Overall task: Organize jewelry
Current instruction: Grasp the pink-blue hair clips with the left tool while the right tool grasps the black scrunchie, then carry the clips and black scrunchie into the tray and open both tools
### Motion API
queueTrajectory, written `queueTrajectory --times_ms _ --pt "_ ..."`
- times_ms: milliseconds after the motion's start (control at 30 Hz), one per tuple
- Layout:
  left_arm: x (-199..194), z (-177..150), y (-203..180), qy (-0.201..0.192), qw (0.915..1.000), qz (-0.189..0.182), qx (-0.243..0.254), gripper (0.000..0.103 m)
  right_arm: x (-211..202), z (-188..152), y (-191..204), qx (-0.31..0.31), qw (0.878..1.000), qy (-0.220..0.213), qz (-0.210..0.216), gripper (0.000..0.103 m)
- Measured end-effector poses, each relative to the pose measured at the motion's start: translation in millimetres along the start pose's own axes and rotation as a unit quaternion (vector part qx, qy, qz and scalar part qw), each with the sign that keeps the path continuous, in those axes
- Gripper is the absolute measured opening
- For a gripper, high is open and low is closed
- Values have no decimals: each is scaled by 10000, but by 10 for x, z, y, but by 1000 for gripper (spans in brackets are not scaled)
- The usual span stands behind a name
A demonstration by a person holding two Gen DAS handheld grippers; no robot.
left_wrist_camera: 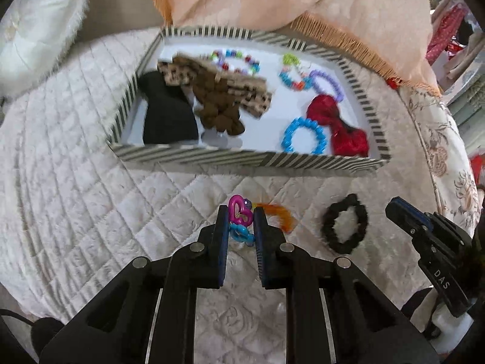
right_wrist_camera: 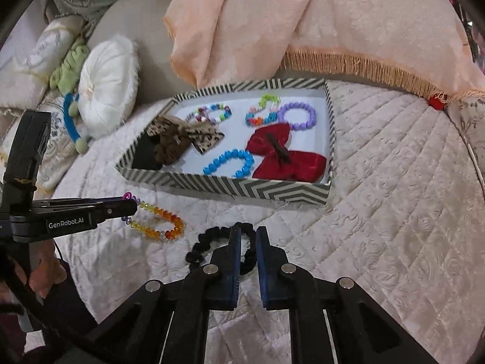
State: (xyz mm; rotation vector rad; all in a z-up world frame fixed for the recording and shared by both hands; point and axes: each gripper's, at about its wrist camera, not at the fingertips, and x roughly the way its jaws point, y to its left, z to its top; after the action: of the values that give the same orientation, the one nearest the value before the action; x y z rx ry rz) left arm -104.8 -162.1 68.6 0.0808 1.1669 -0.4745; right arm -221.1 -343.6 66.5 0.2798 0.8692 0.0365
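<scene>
My left gripper is shut on a multicolour bead bracelet, pink and blue beads between the pads, the orange part trailing on the quilt. It shows from the side in the right wrist view. My right gripper is shut on the near edge of a black scrunchie lying on the quilt; it also shows in the left wrist view. A striped box ahead holds a blue bracelet, a red bow, a brown bow, a purple bracelet and other bead bracelets.
The box sits on a quilted cream bedspread. A peach fringed cloth lies behind the box. A white round cushion and a blue-and-green toy lie at the left.
</scene>
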Motion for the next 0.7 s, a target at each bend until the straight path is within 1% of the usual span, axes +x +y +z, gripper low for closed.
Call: queueTrajectory --times_ms 100,167,200,267,367,400,467,500,533,700 --pt "-161 -14 0 -114 9999 -31 11 15 39 18 19 -22 9999 98 113 9" --pt "-197 -3 -6 -155 9999 -18 2 15 145 22 17 -73 9996 252 79 10" --pt "-223 -6 4 -178 9998 -5 -18 15 226 26 28 -171 9991 386 27 13" --pt "-274 -22 29 -188 9998 0 -25 15 328 5 44 -289 9982 534 -19 42" --pt "-332 -41 35 -205 9998 29 -20 15 530 -4 75 -460 9960 741 -178 42" --pt "-349 -41 43 -209 9998 25 -30 15 594 -6 74 -520 9954 739 -332 41" --pt "-379 -40 54 -224 9997 22 -46 15 649 -1 60 -601 9954 621 -424 25" --pt "-396 -39 61 -235 9997 24 -51 15 644 8 45 -594 9957 593 -382 21" --pt "-404 -34 61 -242 9997 27 -51 15 617 18 26 -527 9965 569 -299 6" --pt "-478 13 67 -310 9995 -3 -48 15 240 93 -7 -366 9991 207 15 5"
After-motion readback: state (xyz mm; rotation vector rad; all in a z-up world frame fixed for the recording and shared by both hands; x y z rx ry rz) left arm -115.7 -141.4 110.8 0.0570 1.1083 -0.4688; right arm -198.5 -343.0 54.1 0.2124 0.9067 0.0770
